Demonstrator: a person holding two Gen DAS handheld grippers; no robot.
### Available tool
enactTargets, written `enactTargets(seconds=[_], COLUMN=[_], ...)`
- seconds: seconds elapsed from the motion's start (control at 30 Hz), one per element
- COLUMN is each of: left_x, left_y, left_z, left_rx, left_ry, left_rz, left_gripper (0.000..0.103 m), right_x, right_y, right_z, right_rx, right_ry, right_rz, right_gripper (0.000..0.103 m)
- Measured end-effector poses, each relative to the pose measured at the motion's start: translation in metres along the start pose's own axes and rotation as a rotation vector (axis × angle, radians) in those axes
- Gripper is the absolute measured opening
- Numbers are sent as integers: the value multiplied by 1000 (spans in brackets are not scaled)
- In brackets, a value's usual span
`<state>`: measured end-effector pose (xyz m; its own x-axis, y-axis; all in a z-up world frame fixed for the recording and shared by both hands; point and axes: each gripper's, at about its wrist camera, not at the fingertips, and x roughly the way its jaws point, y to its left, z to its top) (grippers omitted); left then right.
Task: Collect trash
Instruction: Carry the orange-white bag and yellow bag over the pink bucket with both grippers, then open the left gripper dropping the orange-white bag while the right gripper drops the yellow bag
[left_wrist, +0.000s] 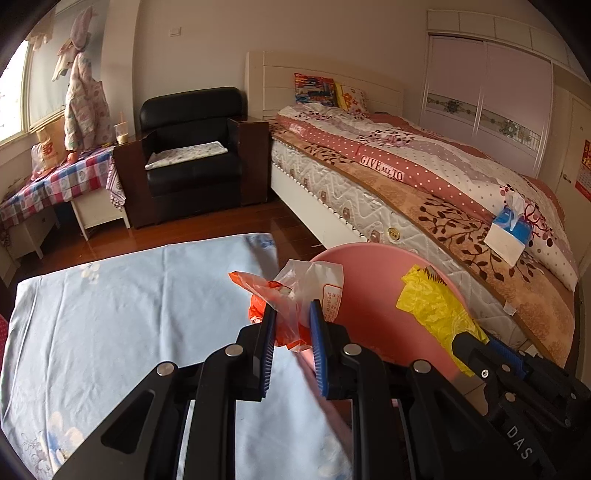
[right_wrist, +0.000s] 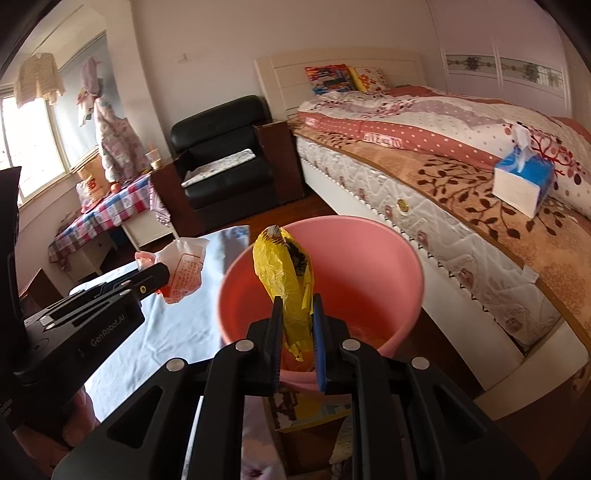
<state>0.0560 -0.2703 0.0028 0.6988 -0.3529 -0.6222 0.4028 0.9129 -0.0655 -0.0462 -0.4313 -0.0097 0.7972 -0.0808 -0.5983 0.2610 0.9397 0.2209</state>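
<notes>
My left gripper (left_wrist: 292, 311) is shut on a crumpled orange and clear plastic wrapper (left_wrist: 295, 295), held at the left rim of a pink bin (left_wrist: 373, 325). In the right wrist view the same wrapper (right_wrist: 183, 269) hangs left of the bin. My right gripper (right_wrist: 297, 302) is shut on a crumpled yellow wrapper (right_wrist: 288, 273), held above the open mouth of the pink bin (right_wrist: 369, 266). In the left wrist view the yellow wrapper (left_wrist: 432, 302) shows over the bin, with the right gripper's black body below it.
A table with a light blue cloth (left_wrist: 122, 317) lies to the left of the bin. A bed (left_wrist: 424, 177) with a blue tissue box (left_wrist: 511, 230) runs along the right. A black armchair (left_wrist: 192, 155) and a checked side table (left_wrist: 66, 177) stand at the back.
</notes>
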Motion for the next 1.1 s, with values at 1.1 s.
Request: enactTargets(seconds=[1.1], left_x=[67], left_y=[-50], left_z=[4], left_rx=[92], left_ry=[46], left_rz=[-16], left_gripper=[18], right_x=[43], right_y=[-43], right_z=[5], right_rx=[68], right_ry=[46], right_rz=[-119], right_gripper=[14])
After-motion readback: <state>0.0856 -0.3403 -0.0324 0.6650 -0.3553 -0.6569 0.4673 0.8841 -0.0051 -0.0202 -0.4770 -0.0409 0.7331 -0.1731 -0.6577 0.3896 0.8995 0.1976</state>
